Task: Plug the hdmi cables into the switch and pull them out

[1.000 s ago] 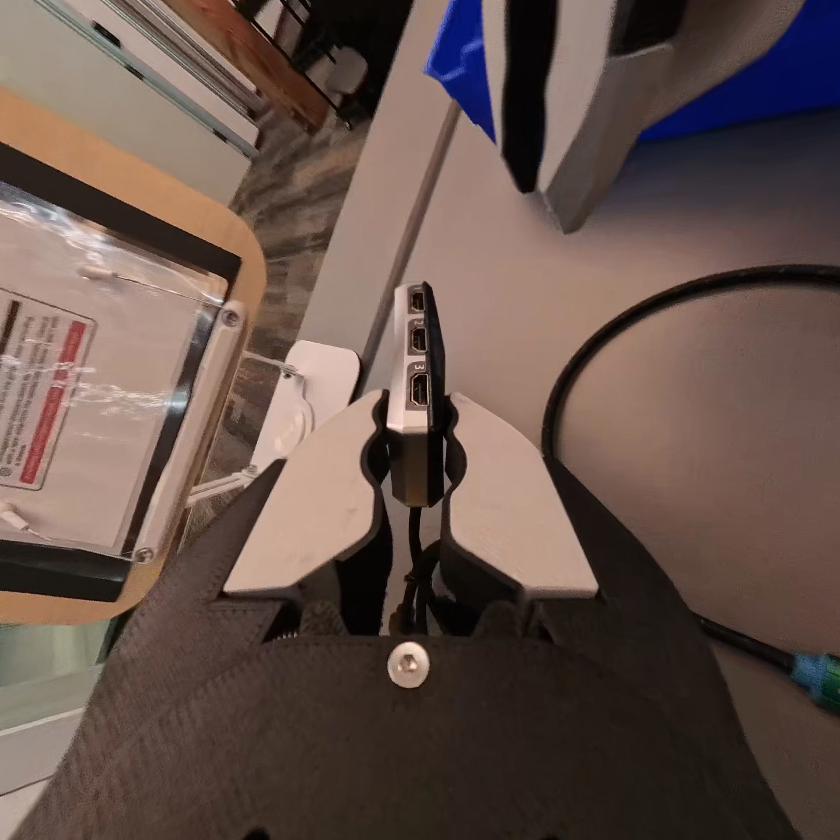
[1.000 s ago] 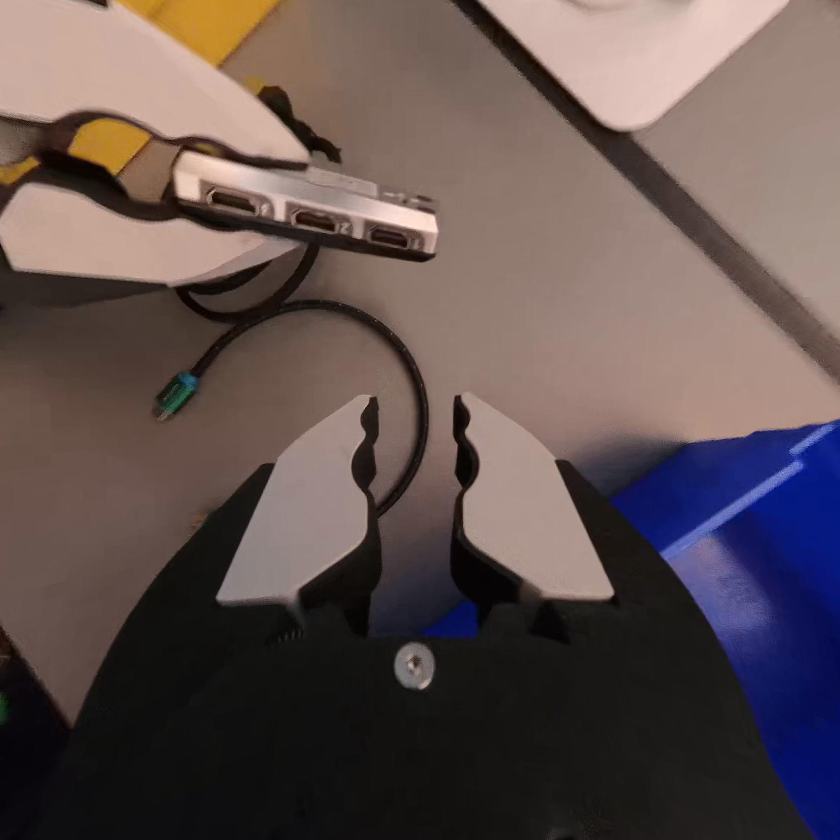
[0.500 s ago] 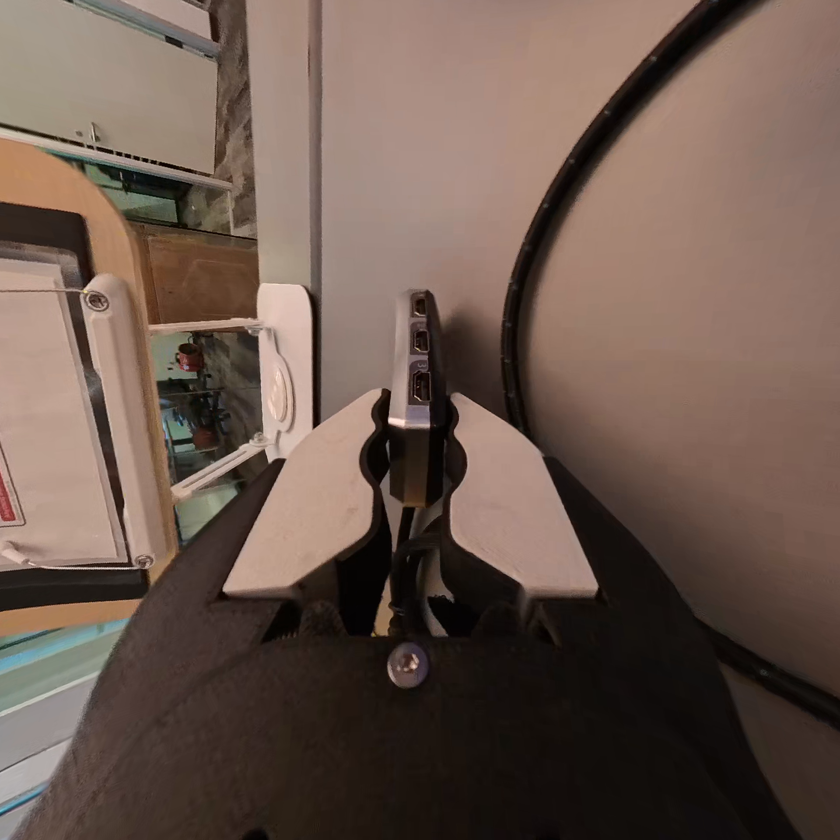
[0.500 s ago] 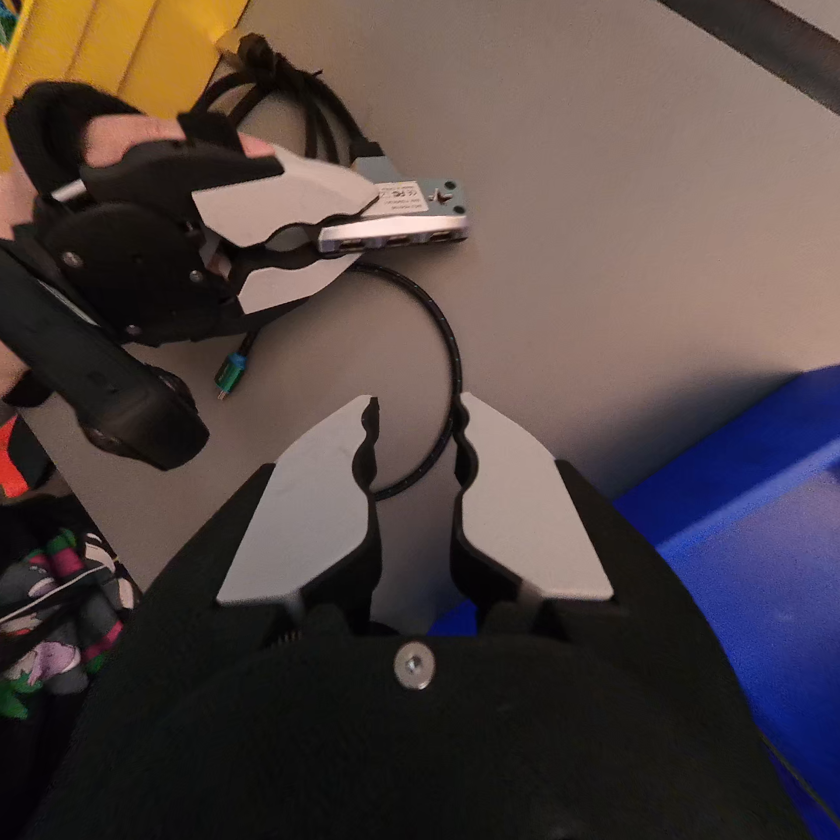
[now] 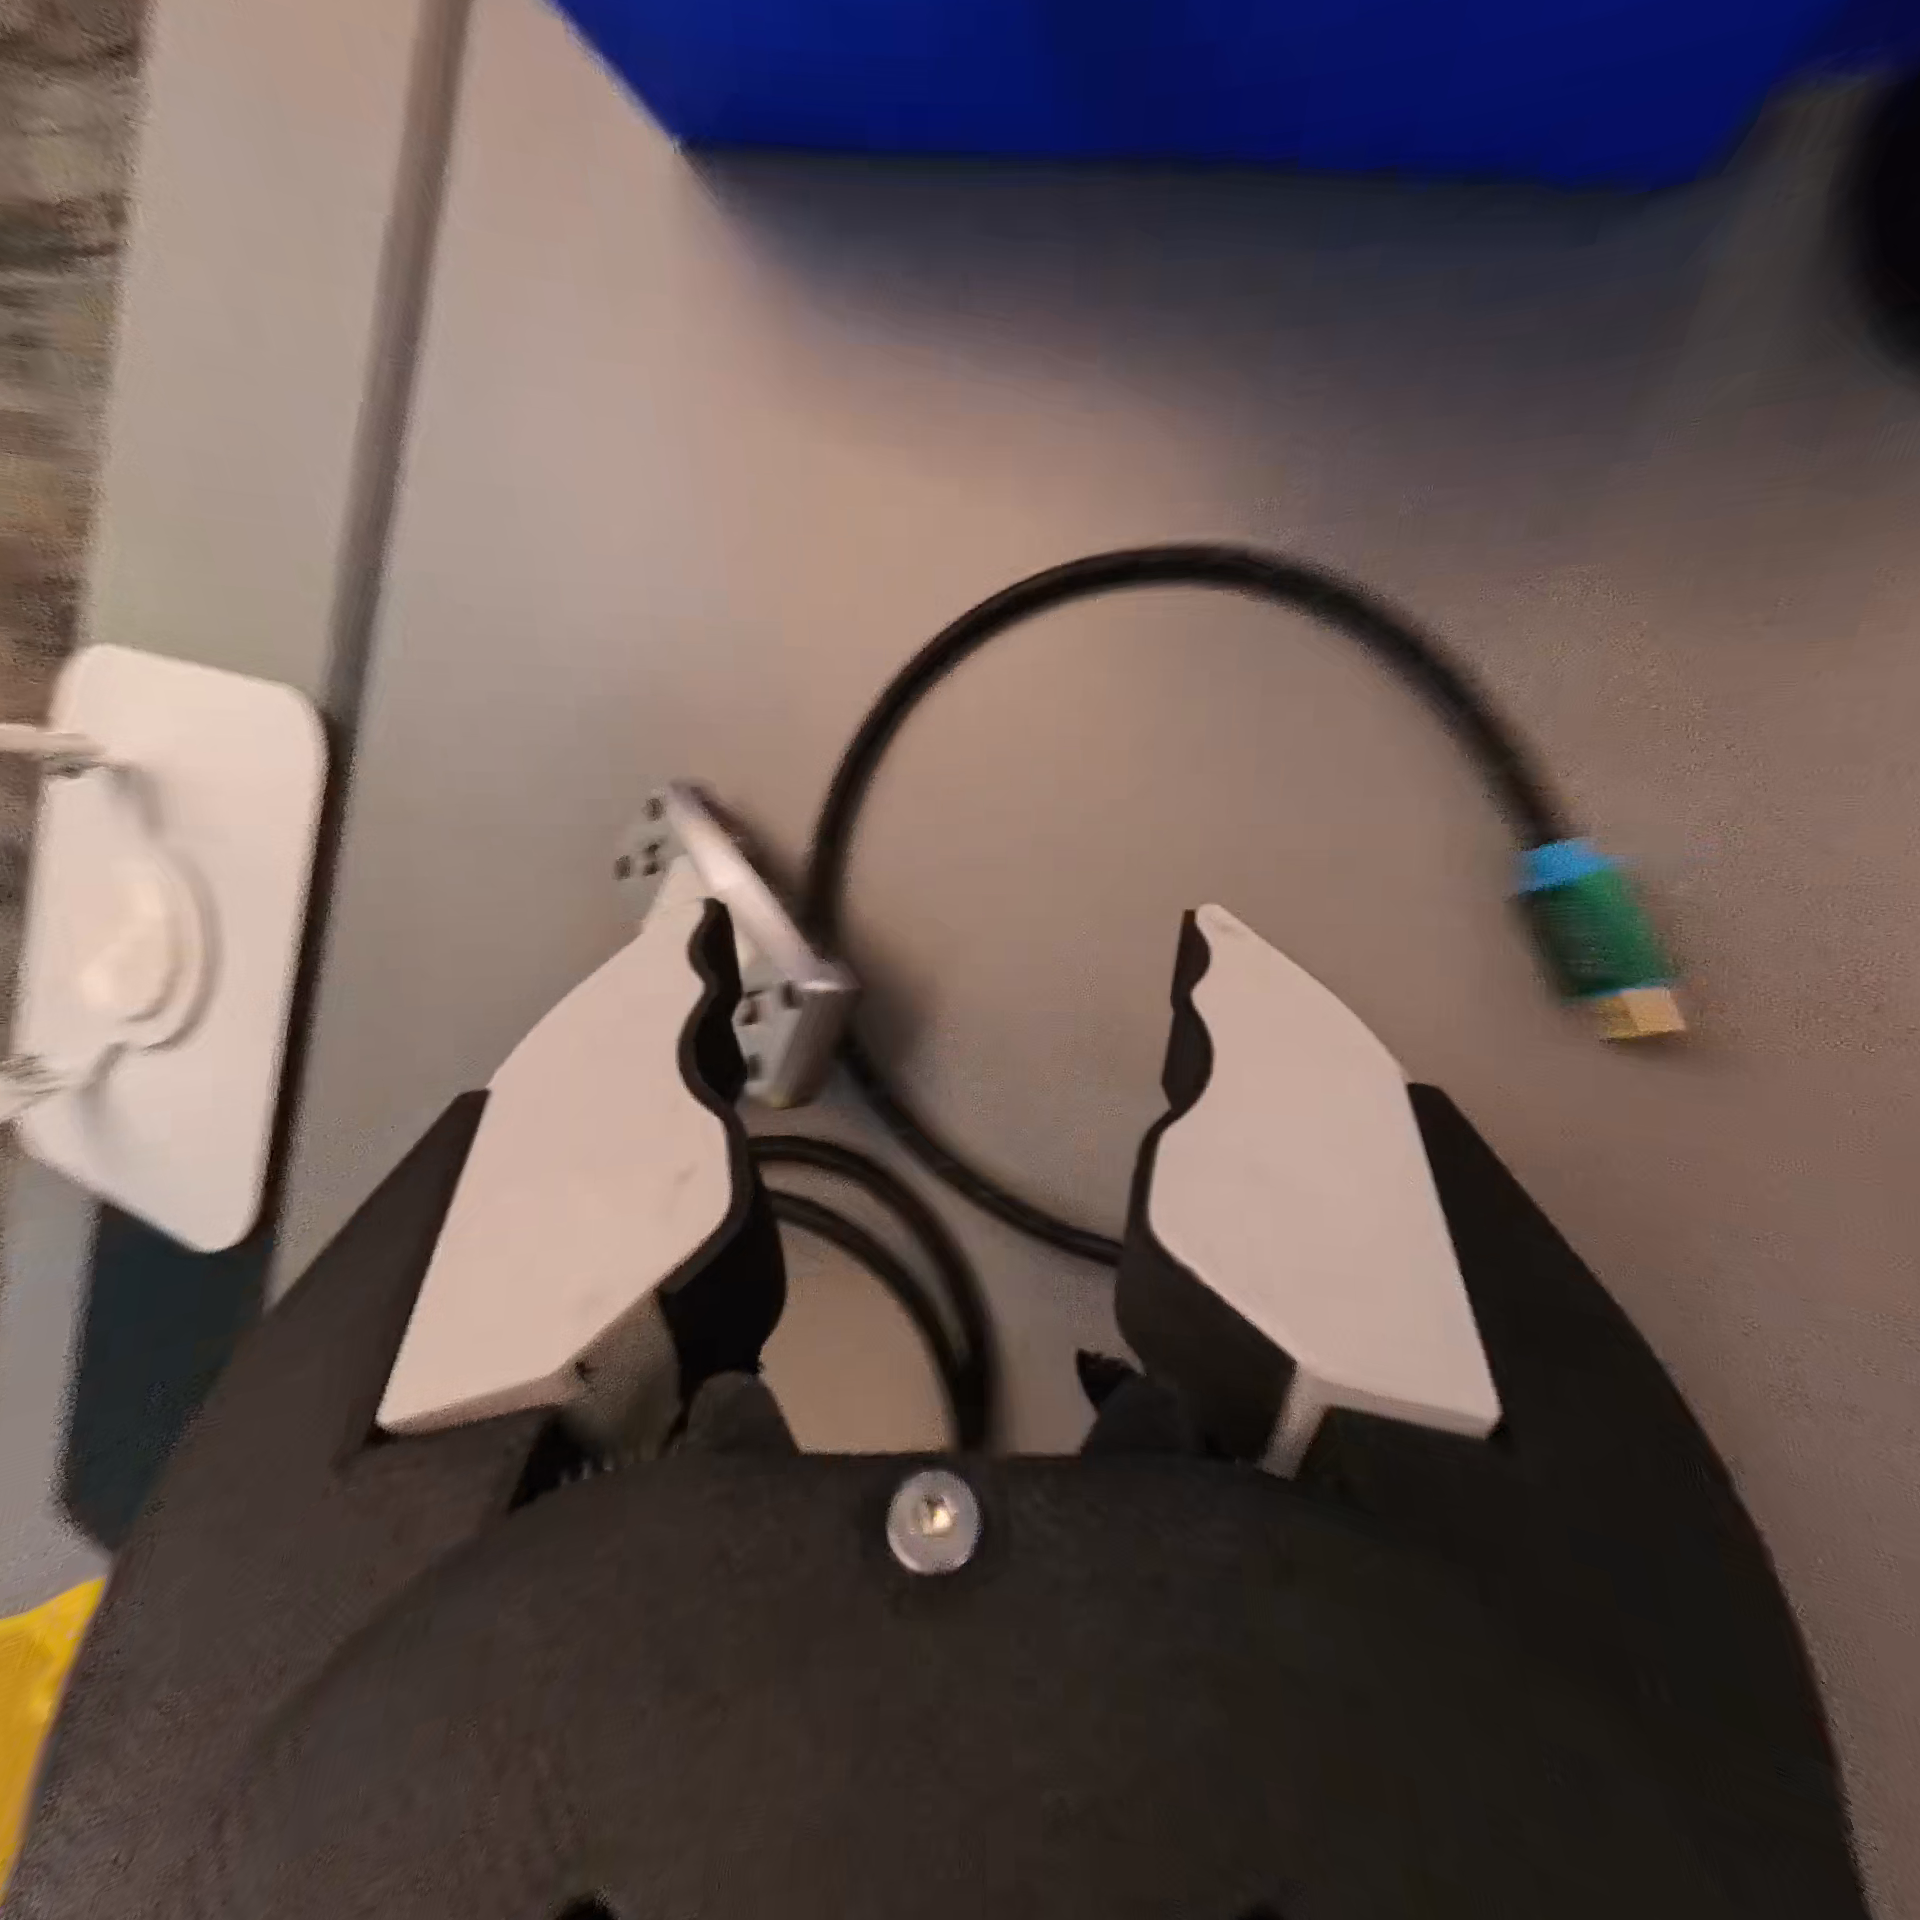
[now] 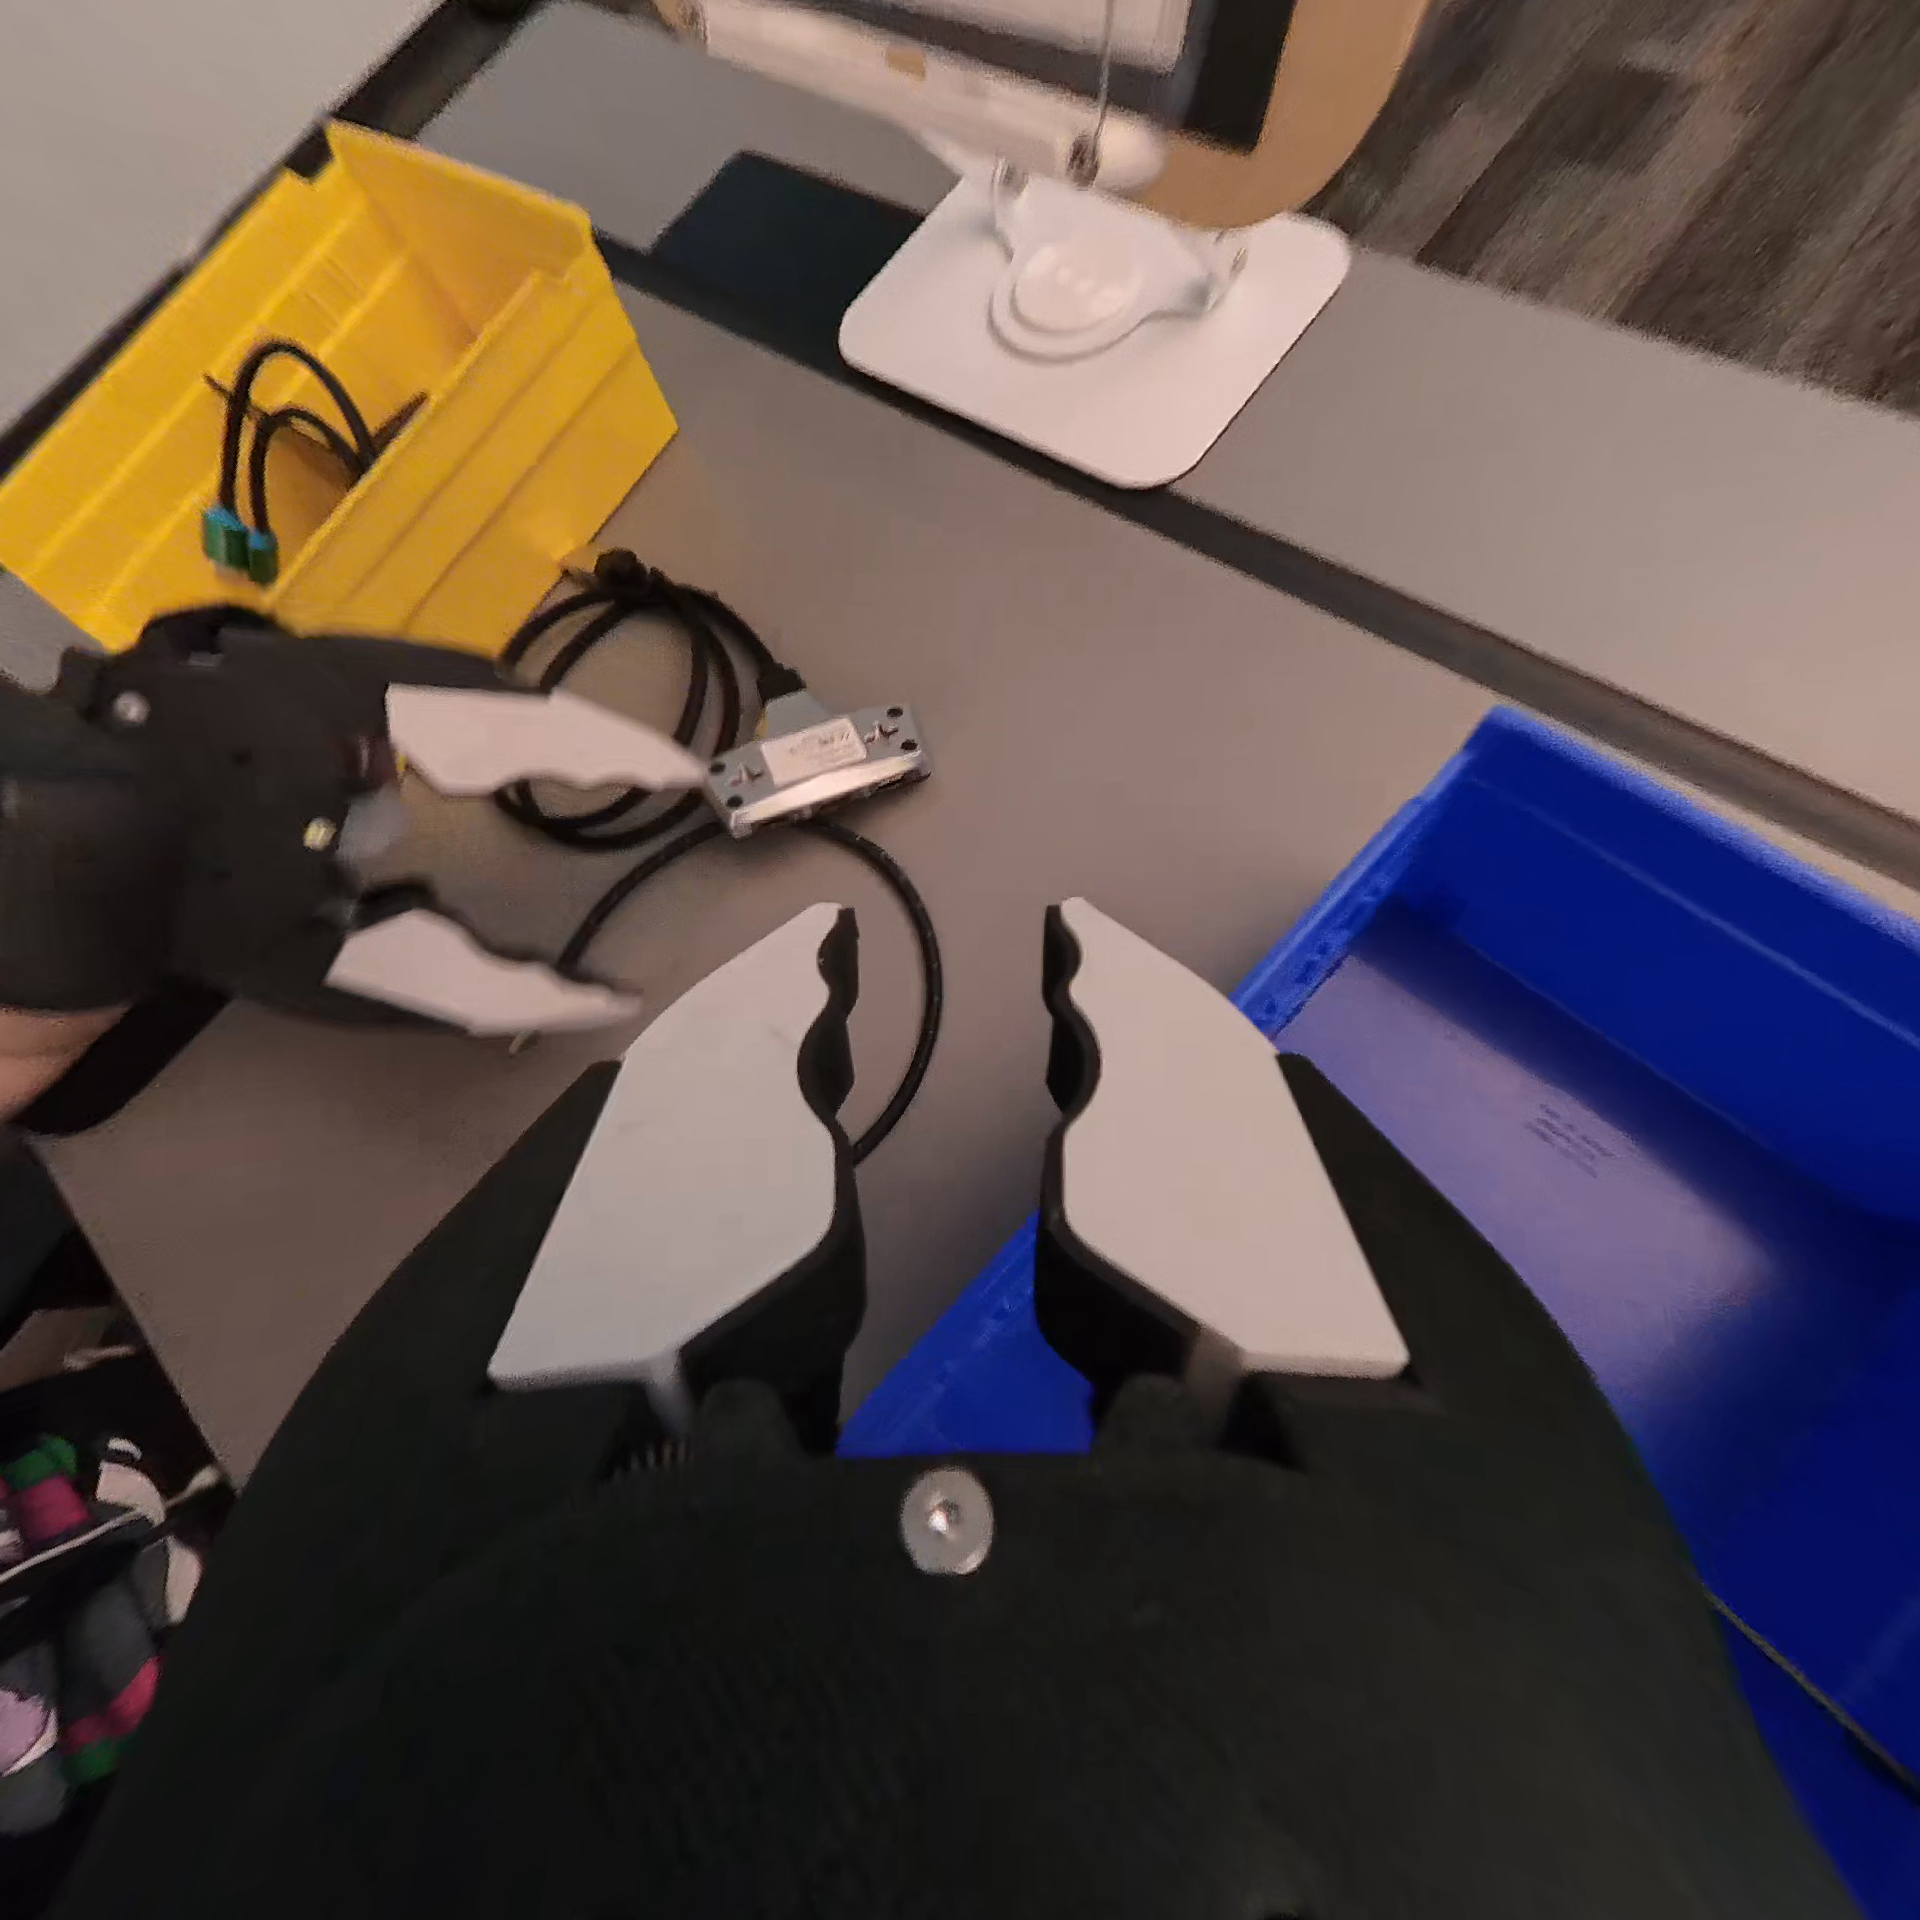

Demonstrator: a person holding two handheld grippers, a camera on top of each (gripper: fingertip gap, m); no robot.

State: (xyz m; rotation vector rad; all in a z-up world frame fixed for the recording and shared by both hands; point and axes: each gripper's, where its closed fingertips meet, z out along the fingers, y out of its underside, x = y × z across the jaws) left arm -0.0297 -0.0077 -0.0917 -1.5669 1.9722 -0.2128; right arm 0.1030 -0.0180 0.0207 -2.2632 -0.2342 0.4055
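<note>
On my left wrist camera, the left gripper (image 5: 951,914) stands wide apart with nothing between its fingers. Just past its left finger (image 5: 582,1143) the silver switch (image 5: 743,925) lies on the grey table (image 5: 1143,416), partly hidden behind that fingertip; I can't tell whether the finger touches it, since the frame is smeared. Black cables run from the switch's near end back under the gripper. A separate black hdmi cable (image 5: 1143,582) arcs over the table from beside the switch round to the right, ending in a green and blue plug (image 5: 1590,935) with a gold tip, lying loose and well apart from the switch. Beyond it I see the edge of a blue bin (image 5: 1247,94).

On my right wrist camera, the right gripper (image 6: 948,920) is partly open and empty, held above the table beside the blue bin (image 6: 1610,1039). Farther out, the left gripper (image 6: 665,883) shows from the side, spread wide, its upper finger just at the switch (image 6: 821,764). A coil of black cable sits behind the switch. Farther still stands a yellow bin (image 6: 468,343) holding more cables with green plugs (image 6: 239,545), and a white stand base (image 6: 1101,312) near the table's far edge.
</note>
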